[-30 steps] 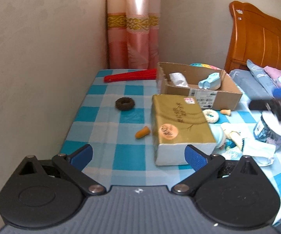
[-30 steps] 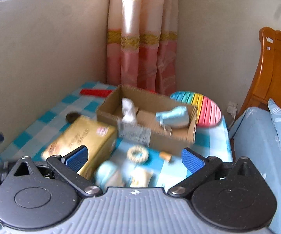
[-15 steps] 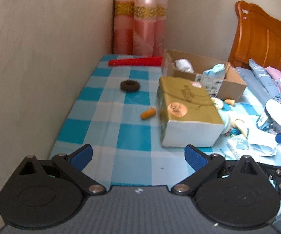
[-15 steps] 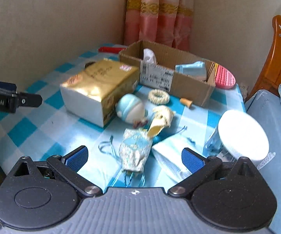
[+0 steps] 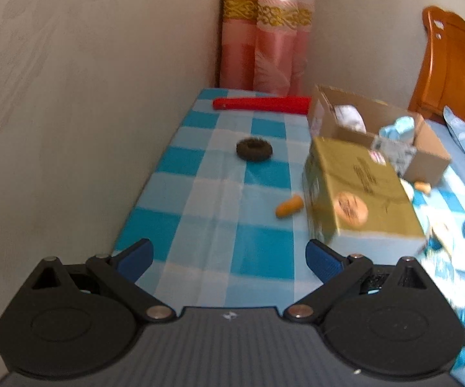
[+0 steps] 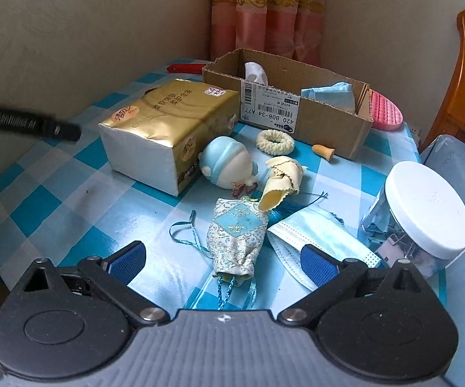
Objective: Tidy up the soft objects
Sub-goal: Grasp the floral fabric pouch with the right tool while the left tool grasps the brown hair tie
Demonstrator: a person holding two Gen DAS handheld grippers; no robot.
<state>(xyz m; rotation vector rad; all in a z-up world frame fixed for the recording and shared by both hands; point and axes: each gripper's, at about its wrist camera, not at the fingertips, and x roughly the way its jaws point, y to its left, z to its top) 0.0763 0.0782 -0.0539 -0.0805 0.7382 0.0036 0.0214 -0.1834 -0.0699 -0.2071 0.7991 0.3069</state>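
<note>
Left wrist view: my left claw [image 5: 229, 259] is hanging released over the checkered bench [image 5: 200, 200], nothing grasped; the orange earplug [image 5: 289, 206] is lying just beside the tissue pack [image 5: 358, 193]. Right wrist view: my right claw [image 6: 222, 259] is gaping over the brocade pouch [image 6: 237, 235]; I am risking snagging its cords or the face mask [image 6: 322, 242] overlapping it.
</note>
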